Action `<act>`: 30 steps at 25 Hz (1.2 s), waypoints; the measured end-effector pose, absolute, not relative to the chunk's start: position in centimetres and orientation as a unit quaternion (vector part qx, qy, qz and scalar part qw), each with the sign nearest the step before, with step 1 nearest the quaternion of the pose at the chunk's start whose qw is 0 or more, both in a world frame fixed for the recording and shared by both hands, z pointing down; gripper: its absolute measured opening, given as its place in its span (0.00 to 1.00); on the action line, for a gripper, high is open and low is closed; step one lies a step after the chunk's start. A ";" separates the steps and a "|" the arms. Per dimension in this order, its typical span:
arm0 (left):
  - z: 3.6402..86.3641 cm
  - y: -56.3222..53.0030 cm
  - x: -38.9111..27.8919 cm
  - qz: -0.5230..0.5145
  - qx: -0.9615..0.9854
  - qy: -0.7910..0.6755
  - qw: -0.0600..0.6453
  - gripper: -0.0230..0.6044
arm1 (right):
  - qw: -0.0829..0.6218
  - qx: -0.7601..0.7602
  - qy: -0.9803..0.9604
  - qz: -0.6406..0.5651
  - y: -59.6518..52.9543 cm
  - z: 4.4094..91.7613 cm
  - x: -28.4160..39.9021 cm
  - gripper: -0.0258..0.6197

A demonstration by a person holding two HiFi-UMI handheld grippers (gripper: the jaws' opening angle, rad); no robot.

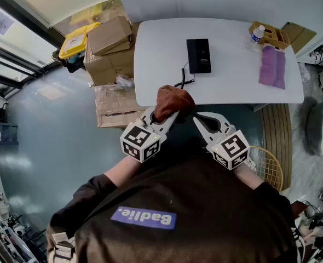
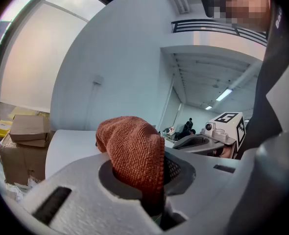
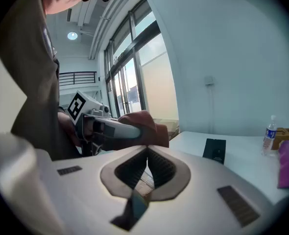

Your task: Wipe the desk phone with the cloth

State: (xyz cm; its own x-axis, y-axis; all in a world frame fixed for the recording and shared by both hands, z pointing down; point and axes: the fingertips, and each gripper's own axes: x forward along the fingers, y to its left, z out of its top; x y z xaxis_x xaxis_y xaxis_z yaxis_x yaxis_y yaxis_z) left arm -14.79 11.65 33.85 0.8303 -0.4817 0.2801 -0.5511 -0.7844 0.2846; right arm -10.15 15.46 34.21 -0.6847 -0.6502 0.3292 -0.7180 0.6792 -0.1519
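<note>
Holding the cloth (image 2: 132, 148) pinched in my left gripper (image 1: 167, 116), right gripper (image 3: 147, 168) closed empty, I am planning flat strokes over the phone (image 1: 199, 55).

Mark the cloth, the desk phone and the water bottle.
cloth (image 1: 172, 100): head view, top of the bunch.
desk phone (image 1: 199, 55): head view, middle of its body.
water bottle (image 1: 257, 34): head view, its side.

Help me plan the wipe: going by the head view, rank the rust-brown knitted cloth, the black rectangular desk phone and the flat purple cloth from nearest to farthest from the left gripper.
1. rust-brown knitted cloth: clamped in the left gripper itself.
2. black rectangular desk phone: mid-table, ahead and slightly right.
3. flat purple cloth: at the right end of the white table.
</note>
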 end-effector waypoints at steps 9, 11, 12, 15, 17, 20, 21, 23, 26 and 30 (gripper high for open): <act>34.1 11.6 -15.1 0.096 0.940 -0.271 0.183 0.13 | 0.127 0.381 -0.905 0.141 15.4 34.5 -10.5 0.09; 34.1 11.5 -15.3 0.096 0.941 -0.269 0.184 0.13 | 0.126 0.383 -0.904 0.143 15.3 34.5 -10.7 0.09; 34.1 11.4 -15.4 0.095 0.941 -0.268 0.184 0.13 | 0.124 0.385 -0.903 0.144 15.3 34.5 -10.8 0.09; 34.1 11.2 -16.0 0.092 0.943 -0.264 0.183 0.13 | 0.126 0.392 -0.900 0.144 15.1 34.6 -11.3 0.09; 34.1 11.0 -16.6 0.088 0.944 -0.260 0.183 0.13 | 0.129 0.399 -0.897 0.143 15.0 34.6 -11.8 0.09; 34.1 10.7 -17.3 0.084 0.948 -0.248 0.181 0.13 | 0.131 0.411 -0.891 0.142 14.9 34.7 -12.8 0.09; 34.0 10.5 -17.6 0.083 0.949 -0.243 0.180 0.13 | 0.131 0.415 -0.889 0.142 14.8 34.7 -13.2 0.09; 34.1 10.1 -17.9 0.081 0.952 -0.235 0.179 0.13 | 0.130 0.425 -0.884 0.143 14.6 34.8 -13.7 0.09; 34.5 9.6 -18.0 0.079 0.955 -0.222 0.180 0.13 | 0.126 0.441 -0.876 0.147 14.3 35.3 -13.9 0.09; 34.9 8.7 -17.6 0.085 0.957 -0.211 0.179 0.13 | 0.122 0.454 -0.869 0.153 13.3 35.8 -13.3 0.09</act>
State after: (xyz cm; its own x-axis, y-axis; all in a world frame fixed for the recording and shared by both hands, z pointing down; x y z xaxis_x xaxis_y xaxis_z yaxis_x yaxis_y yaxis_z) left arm -17.64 8.73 34.87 0.8963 -0.3744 0.2376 -0.4349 -0.8467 0.3065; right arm -13.35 13.32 35.79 -0.5586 -0.7513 0.3514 -0.8261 0.5418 -0.1549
